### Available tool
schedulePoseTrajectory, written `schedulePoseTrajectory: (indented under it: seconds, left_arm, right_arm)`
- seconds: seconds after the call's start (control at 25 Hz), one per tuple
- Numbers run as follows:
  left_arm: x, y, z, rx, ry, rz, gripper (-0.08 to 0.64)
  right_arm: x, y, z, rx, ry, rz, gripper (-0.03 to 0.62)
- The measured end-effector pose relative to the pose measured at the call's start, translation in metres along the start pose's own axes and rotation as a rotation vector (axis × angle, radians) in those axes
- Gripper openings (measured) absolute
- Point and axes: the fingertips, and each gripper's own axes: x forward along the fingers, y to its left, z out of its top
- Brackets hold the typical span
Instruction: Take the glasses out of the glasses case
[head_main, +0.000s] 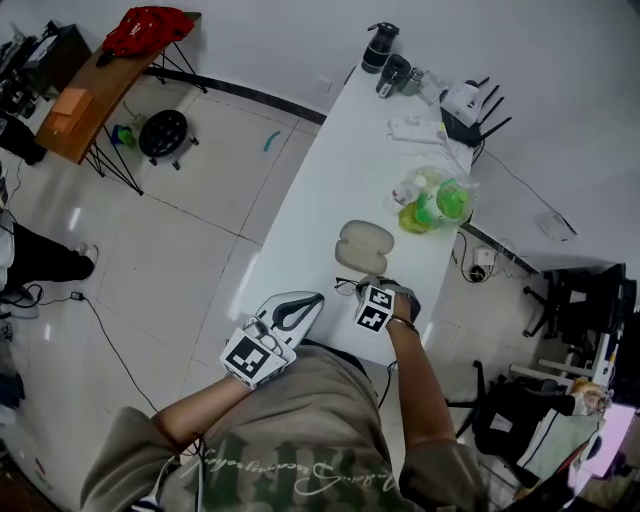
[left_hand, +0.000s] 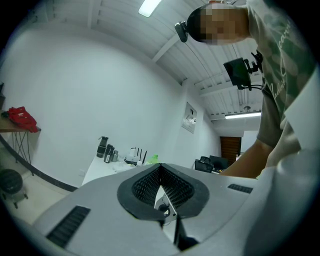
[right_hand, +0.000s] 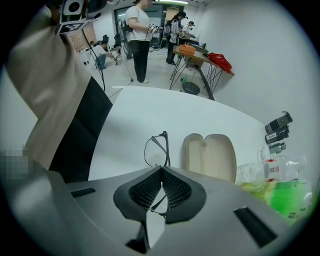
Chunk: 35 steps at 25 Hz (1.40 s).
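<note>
The beige glasses case (head_main: 364, 246) lies open and empty on the white table (head_main: 330, 180); the right gripper view also shows the case (right_hand: 210, 156) with both halves spread. Thin dark-framed glasses (right_hand: 156, 149) stick out past my right gripper (right_hand: 161, 168), which is shut on their frame just above the table, on the near side of the case. In the head view the glasses (head_main: 347, 287) sit just left of the right gripper (head_main: 366, 288). My left gripper (head_main: 316, 298) hovers near the table's front edge, shut and empty, and the left gripper (left_hand: 160, 165) points up at the wall.
A clear bag of green items (head_main: 432, 200) lies right of the case. Bottles (head_main: 380, 45) and a router (head_main: 465, 100) stand at the table's far end. Office chairs (head_main: 520, 420) are to the right. People (right_hand: 137, 35) stand in the background.
</note>
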Motion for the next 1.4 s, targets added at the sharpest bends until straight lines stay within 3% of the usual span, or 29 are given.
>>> schedulePoseTrajectory:
  seconds: [0.84, 1.4]
  left_arm:
    - [-0.005, 0.006, -0.002, 0.002, 0.022, 0.03, 0.008]
    - [0.005, 0.0, 0.001, 0.026, 0.015, -0.013, 0.008]
  right_arm:
    - [0.009, 0.029, 0.01, -0.017, -0.006, 0.028, 0.02]
    - [0.01, 0.046, 0.015, -0.005, -0.019, 0.037, 0.02]
